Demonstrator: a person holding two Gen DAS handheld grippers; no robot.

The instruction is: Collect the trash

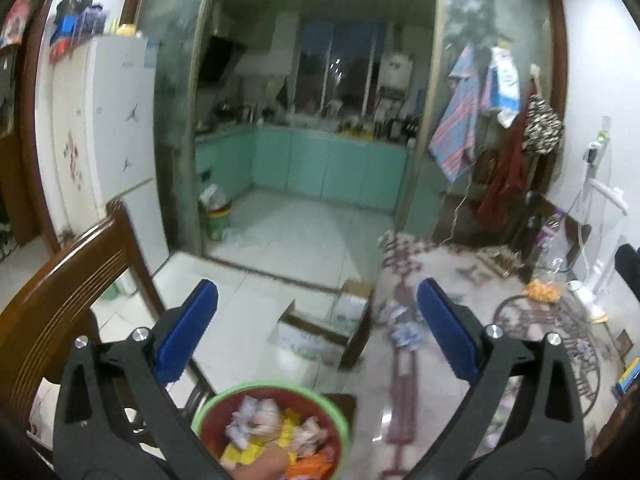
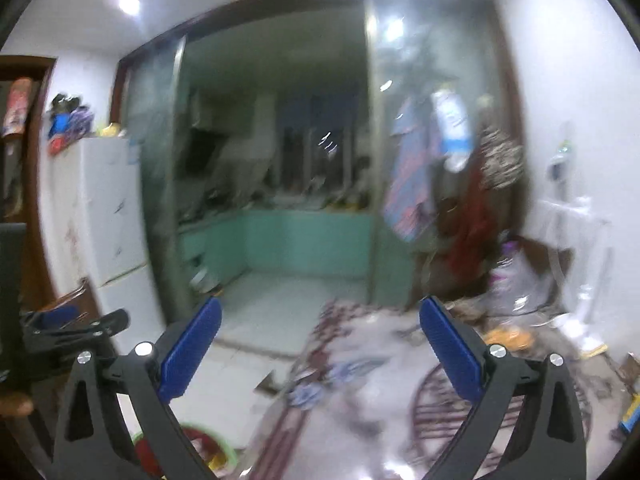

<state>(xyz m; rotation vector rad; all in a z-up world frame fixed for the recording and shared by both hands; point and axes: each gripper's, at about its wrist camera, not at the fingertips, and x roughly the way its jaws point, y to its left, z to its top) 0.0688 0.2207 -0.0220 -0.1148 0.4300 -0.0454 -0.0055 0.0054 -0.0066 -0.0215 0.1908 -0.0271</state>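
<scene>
— Where does the bin (image 1: 272, 428) sit?
— Near, on the floor (image 1: 256, 312), just left of the table (image 1: 452, 360), with wrappers (image 1: 276, 432) in it.

— And the chair (image 1: 60, 304)?
— Left of the bin, with the fridge (image 1: 108, 128) beyond it against the left wall.

— What lies on the table?
— Packets (image 1: 404, 330) by its left edge, a snack heap (image 1: 542, 291) toward its far right.

— Farther off?
— A box (image 1: 332, 328) on the floor beside the table's left edge; past it the doorway to the kitchen, a bucket (image 1: 217, 218) at its left post, cabinets (image 1: 320, 164) along the far wall. Cloths (image 1: 460, 120) hang right of the doorway.
</scene>
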